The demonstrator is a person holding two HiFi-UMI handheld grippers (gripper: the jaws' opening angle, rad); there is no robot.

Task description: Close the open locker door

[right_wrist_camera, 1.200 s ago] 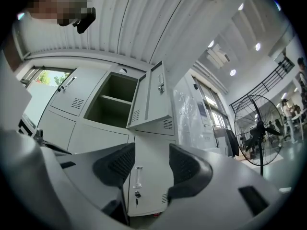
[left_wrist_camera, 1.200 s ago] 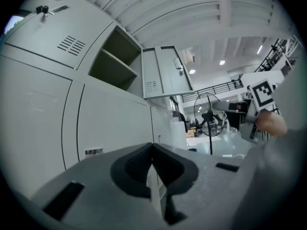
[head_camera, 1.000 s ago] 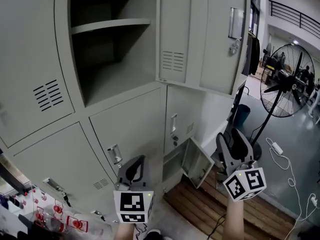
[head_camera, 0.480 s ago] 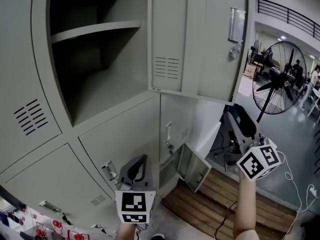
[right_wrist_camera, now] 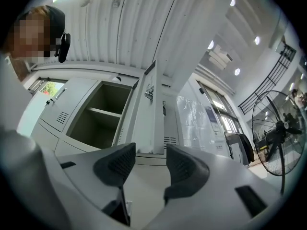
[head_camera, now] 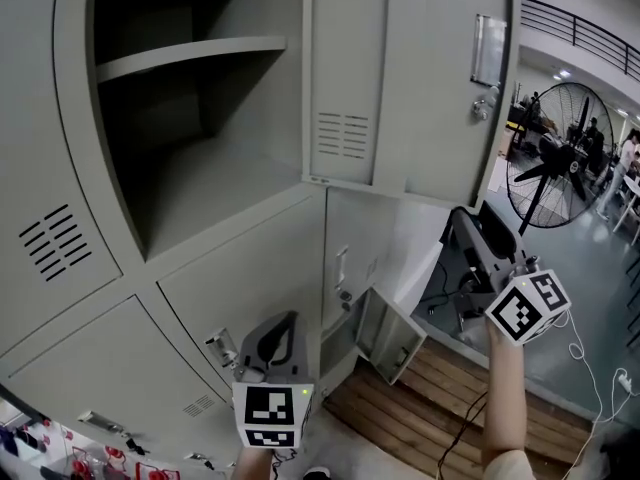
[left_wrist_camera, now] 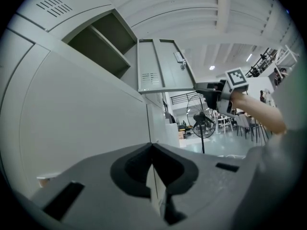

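Locker door (head_camera: 400,78) swung out at 12 o'clock, not yet touched

The right gripper (head_camera: 472,236), jaws narrowly apart and empty, is best set behind the latch edge, and the door pushed steadily toward 9 o'clock. The left gripper (head_camera: 272,340) is held closed, idle. The door's long axis stands upright; its free edge points at 2 o'clock.

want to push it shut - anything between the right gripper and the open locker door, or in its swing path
Nothing visible. The open right gripper hangs near the lower edge of the grey metal locker door with nothing showing between them, and nothing sticks out of the grey shelved compartment into the door's swing.
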